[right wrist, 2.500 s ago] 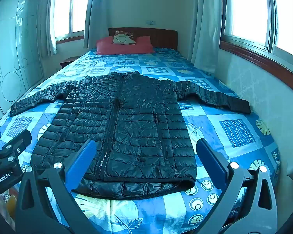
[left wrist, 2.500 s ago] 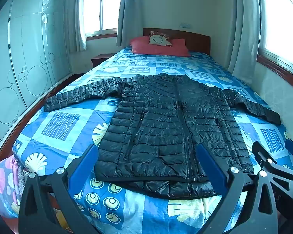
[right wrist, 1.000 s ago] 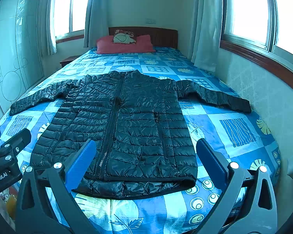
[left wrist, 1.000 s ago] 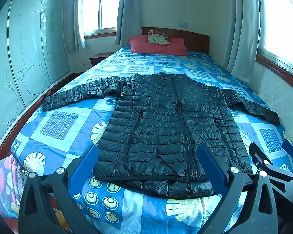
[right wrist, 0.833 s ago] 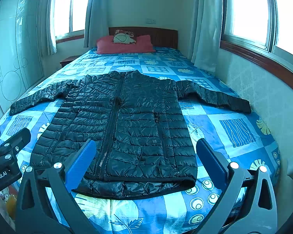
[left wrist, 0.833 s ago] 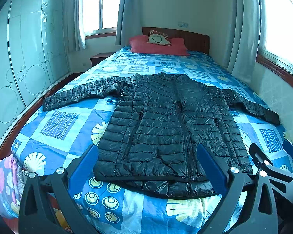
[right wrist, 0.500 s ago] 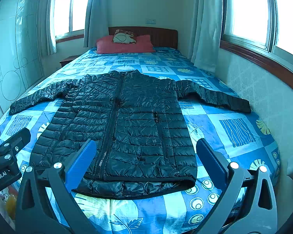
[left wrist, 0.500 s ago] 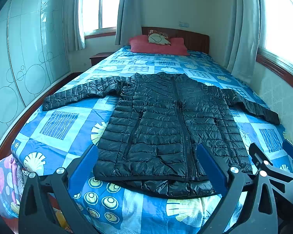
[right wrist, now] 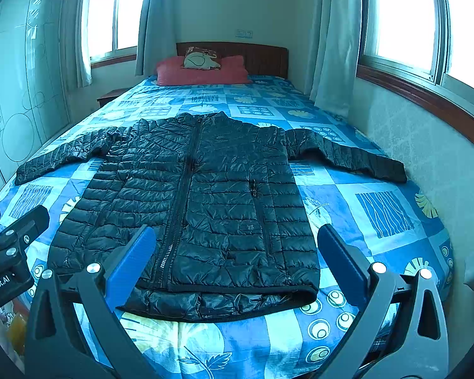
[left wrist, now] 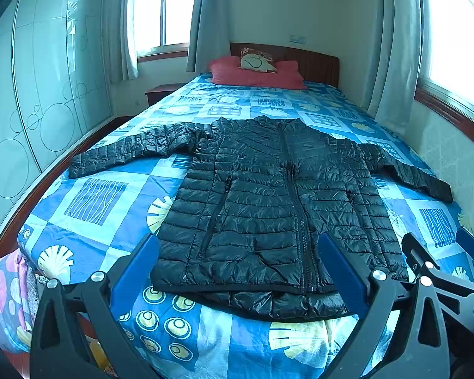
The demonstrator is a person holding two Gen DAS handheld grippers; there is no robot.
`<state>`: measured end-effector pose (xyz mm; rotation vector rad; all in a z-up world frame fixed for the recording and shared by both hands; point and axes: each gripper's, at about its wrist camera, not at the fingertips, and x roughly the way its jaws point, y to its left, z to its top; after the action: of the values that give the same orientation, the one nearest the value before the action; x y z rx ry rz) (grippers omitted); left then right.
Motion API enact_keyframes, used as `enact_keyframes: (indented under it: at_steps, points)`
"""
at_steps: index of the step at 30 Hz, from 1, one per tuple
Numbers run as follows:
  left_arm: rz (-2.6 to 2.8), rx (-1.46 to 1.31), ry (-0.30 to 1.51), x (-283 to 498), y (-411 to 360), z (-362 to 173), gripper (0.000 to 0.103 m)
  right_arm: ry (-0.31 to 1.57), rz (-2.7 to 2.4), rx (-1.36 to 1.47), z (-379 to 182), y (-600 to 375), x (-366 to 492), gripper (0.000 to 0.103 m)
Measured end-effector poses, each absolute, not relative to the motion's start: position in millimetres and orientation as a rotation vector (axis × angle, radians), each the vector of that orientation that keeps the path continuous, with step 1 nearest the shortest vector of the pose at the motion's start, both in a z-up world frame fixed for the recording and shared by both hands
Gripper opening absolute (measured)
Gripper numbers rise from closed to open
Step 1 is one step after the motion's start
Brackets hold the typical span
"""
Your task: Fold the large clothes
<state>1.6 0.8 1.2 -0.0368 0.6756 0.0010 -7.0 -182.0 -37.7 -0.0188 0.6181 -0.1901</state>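
Observation:
A black quilted puffer jacket (left wrist: 268, 202) lies flat and zipped on the bed, front up, both sleeves spread out to the sides; it also shows in the right wrist view (right wrist: 202, 195). Its hem hangs slightly over the foot of the bed. My left gripper (left wrist: 240, 265) is open and empty, held just short of the hem. My right gripper (right wrist: 237, 259) is open and empty too, just short of the hem's right half. The right gripper shows at the lower right of the left wrist view (left wrist: 442, 271), and the left gripper at the lower left of the right wrist view (right wrist: 12, 246).
The bed (left wrist: 104, 195) has a blue patterned sheet, a red pillow (left wrist: 256, 75) and a wooden headboard (left wrist: 316, 63). A wardrobe (left wrist: 31, 94) stands on the left, a wall with windows (right wrist: 426, 126) close on the right. A nightstand (left wrist: 161, 91) sits by the headboard.
Both grippers have shifted very slightly; the jacket has not moved and both grippers stay open.

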Motion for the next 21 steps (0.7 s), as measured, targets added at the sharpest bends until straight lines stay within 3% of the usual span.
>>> enact_keyframes:
  at_steps: [21]
  points:
    - [0.002,-0.04,0.679,1.5,1.5,-0.7,0.099,0.62,-0.19,-0.02,-41.6,-180.3,-5.9,0.101]
